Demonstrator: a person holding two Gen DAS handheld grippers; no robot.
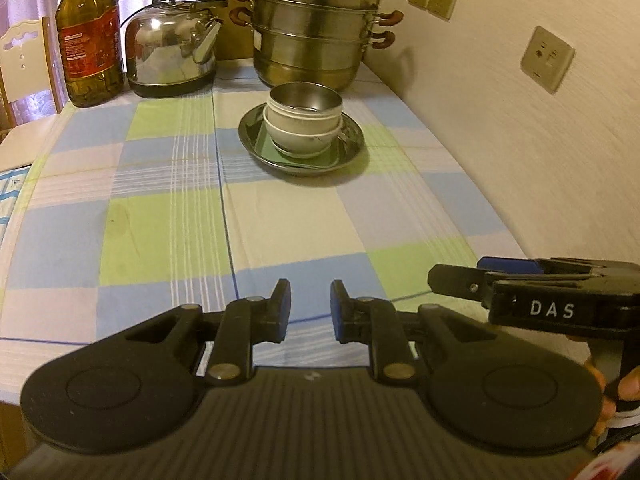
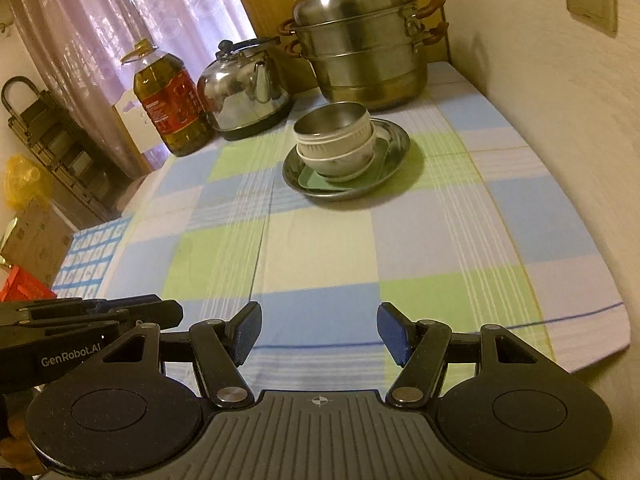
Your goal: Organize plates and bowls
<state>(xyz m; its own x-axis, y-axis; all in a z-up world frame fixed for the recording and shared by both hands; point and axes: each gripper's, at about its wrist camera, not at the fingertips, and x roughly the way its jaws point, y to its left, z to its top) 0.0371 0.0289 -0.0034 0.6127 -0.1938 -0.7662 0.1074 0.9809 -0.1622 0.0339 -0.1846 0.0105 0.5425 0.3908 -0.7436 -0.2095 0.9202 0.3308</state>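
Note:
A round metal plate (image 1: 352, 148) (image 2: 396, 148) sits on the checked tablecloth, far from both grippers. On it lies a green plate (image 1: 266, 146) (image 2: 316, 182), and on that a stack of white bowls (image 1: 296, 136) (image 2: 344, 160) topped by a steel-lined bowl (image 1: 306, 98) (image 2: 332, 120). My left gripper (image 1: 310, 306) is open by a narrow gap and empty, low over the near table edge. My right gripper (image 2: 318, 330) is open wide and empty, beside it. Each gripper shows in the other's view: the right one (image 1: 460, 278) and the left one (image 2: 172, 310).
At the back stand an oil bottle (image 1: 90, 40) (image 2: 170, 100), a steel kettle (image 1: 172, 52) (image 2: 244, 88) and a tiered steamer pot (image 1: 316, 28) (image 2: 360, 44). A wall with sockets (image 1: 546, 58) runs along the right. The tablecloth (image 1: 280, 224) (image 2: 320, 248) lies between grippers and stack.

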